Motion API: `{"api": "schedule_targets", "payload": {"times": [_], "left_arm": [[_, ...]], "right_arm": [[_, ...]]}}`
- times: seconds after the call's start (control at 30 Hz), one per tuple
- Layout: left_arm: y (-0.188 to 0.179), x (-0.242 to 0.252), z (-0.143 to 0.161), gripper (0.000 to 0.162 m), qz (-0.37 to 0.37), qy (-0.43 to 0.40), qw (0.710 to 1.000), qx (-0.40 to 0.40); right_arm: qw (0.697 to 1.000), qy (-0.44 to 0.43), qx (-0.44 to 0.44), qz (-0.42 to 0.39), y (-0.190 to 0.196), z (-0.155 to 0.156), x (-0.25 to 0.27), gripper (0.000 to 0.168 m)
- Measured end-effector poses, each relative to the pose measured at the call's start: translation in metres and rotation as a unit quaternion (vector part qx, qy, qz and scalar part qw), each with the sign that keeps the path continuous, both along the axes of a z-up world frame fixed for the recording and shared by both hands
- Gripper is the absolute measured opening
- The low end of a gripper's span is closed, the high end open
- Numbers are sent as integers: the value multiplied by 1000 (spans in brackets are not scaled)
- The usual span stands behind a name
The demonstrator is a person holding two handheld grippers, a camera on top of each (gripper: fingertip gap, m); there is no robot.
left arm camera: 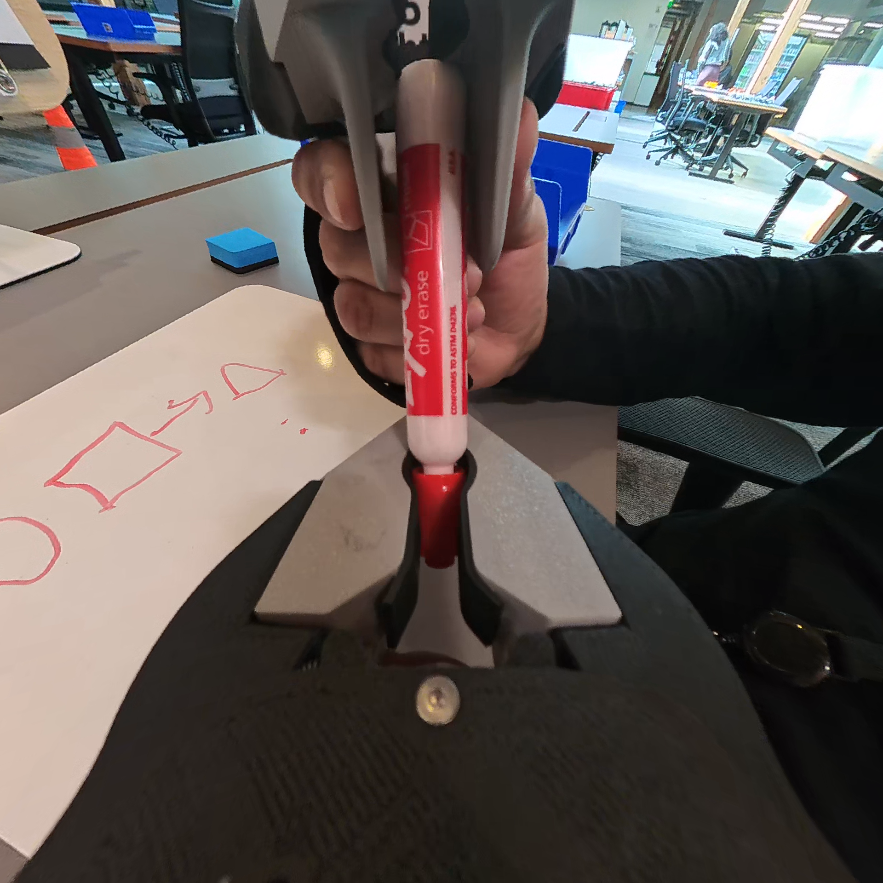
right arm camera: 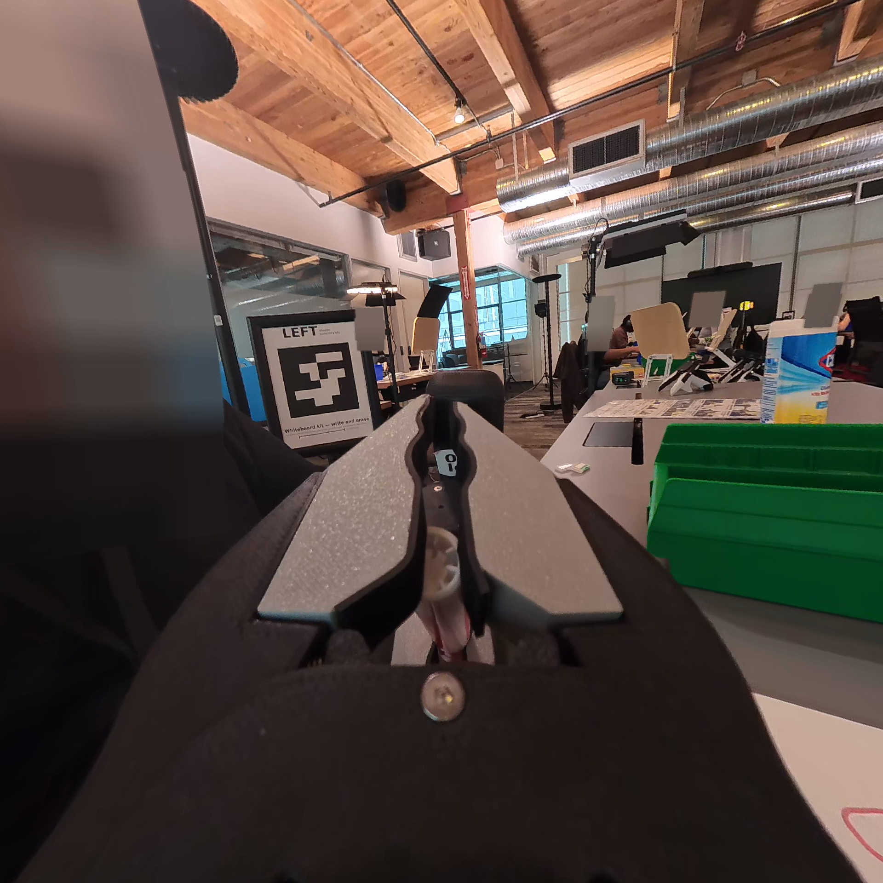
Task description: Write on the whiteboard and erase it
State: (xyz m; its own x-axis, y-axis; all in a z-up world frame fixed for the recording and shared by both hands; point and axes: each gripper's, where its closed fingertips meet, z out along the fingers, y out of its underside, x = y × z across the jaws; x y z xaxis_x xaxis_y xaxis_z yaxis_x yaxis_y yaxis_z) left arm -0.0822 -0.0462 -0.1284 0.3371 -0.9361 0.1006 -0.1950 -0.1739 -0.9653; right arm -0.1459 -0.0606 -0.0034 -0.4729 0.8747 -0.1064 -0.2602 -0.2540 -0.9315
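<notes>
The left gripper [left arm camera: 437, 518] is squeezed shut on the red cap [left arm camera: 437, 516], and the right gripper [left arm camera: 430, 267] pinches the marker [left arm camera: 432, 306] above it. Push them straight together (no wiggling) until the cap sits tight. The whiteboard [left arm camera: 143, 478] lies left, the blue eraser [left arm camera: 242, 249] farther off.

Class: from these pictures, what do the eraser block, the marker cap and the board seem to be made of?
Eraser block: blue foam on dark felt, matte, probably. Marker cap: glossy red plastic, with bright highlights. Whiteboard: smooth coated sheet, likely; it mirrors a ceiling light.
</notes>
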Motion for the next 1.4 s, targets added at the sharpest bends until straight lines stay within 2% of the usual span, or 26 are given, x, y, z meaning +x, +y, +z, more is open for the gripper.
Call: {"api": "schedule_targets", "payload": {"times": [0.27, 0.37, 0.47, 0.57, 0.73, 0.8, 0.9, 1.07, 1.27, 1.4], "left_arm": [[4, 3, 4, 7, 3, -12, 1000, 9], [5, 0, 9, 7, 11, -27, 999, 23], [7, 1, 7, 7, 12, -24, 1000, 11], [13, -1, -3, 7, 26, 17, 999, 11], [22, -11, -16, 7, 53, 90, 993, 60], [27, -15, -16, 7, 66, 97, 990, 78], [31, -20, -15, 7, 74, 100, 988, 86], [37, -26, -17, 7, 88, 108, 986, 88], [39, -27, -18, 8, 93, 114, 985, 90], [41, -28, -18, 22, 98, 112, 985, 85]], "right_arm": [[999, 25, -30, 20, 3, 10, 7, 3], [998, 27, -53, 4, 15, 13, 9, 20], [998, 17, -59, -1, 22, 14, 13, 27], [999, -29, -30, 7, 15, 2, 10, 32], [990, -142, 19, 1, 9, -34, -7, 41], [989, -150, 13, 7, 8, -37, -8, 38], [983, -182, 6, 17, 9, -48, -10, 50], [976, -216, 18, 10, 9, -63, -15, 39], [970, -229, 67, -56, 20, -71, -21, 28], [974, -212, 39, -65, 28, -64, -20, 27]]}}
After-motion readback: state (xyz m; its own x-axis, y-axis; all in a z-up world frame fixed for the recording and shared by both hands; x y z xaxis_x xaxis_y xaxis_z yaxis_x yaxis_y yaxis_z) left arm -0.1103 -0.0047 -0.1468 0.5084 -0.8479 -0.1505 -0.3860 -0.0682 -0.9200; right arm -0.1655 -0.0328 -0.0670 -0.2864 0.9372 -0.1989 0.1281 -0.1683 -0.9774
